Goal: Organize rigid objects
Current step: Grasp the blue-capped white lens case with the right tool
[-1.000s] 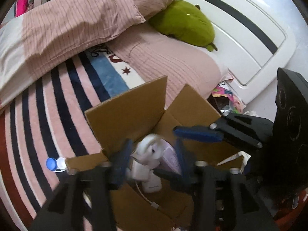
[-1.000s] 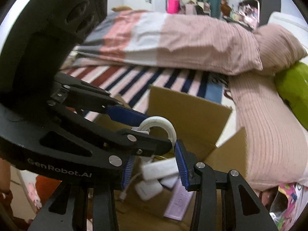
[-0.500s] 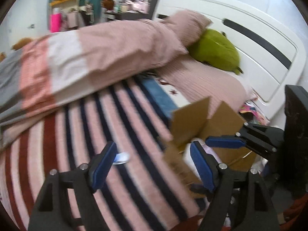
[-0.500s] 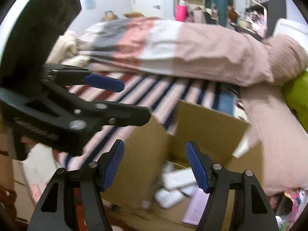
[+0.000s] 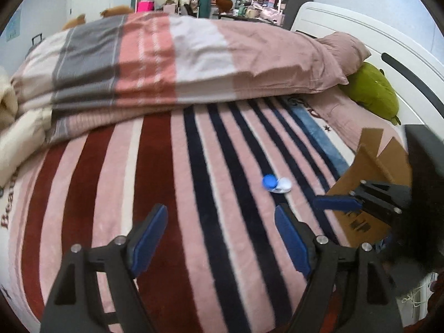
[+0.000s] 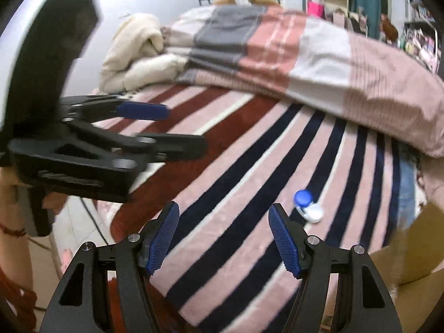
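One contact-lens case [image 5: 276, 183] (two caps), one cardboard box [image 5: 369, 191].

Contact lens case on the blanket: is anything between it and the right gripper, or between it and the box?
Nothing visible. The contact lens case lies alone on the striped blanket, ahead-right of the open right gripper. Only bare blanket separates it from the cardboard box at the right.
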